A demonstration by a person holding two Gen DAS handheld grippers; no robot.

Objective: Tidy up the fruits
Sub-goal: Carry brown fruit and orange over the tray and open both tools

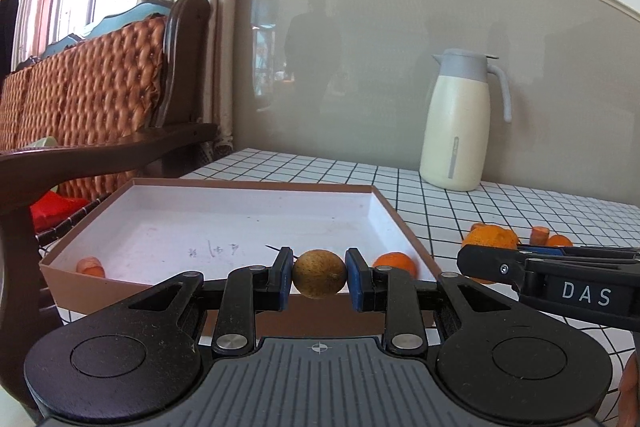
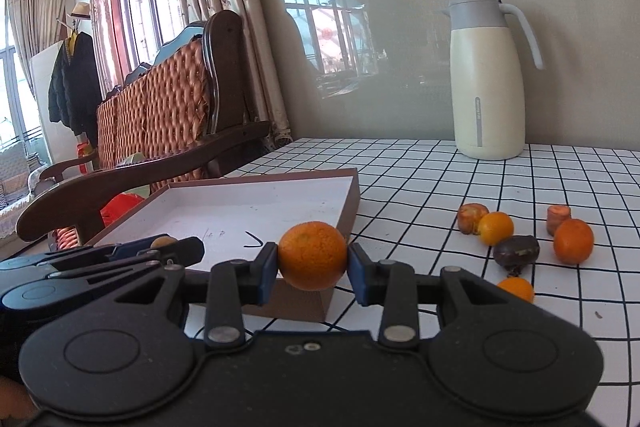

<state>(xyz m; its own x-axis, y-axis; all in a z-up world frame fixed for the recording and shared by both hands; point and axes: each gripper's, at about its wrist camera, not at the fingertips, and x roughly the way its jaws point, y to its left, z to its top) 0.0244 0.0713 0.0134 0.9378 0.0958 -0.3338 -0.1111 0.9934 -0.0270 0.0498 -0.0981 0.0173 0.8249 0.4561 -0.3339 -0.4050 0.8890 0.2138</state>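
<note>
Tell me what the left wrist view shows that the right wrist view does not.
Only the left view: a carrot piece and an orange inside the box.
Only the right view: a dark fruit on the tablecloth, and a coat.
Both: the box, the jug, each gripper holding a fruit.

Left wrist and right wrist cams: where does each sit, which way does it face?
Left wrist: on the left hand-held gripper, looking forward along its fingers over the box toward the wall; it holds a brown-green fruit; the right hand-held gripper enters at right.
Right wrist: on the right hand-held gripper, facing the same way from further right; it holds an orange; the left one shows at left.
Shared: box, thermos jug, checked tablecloth.
</note>
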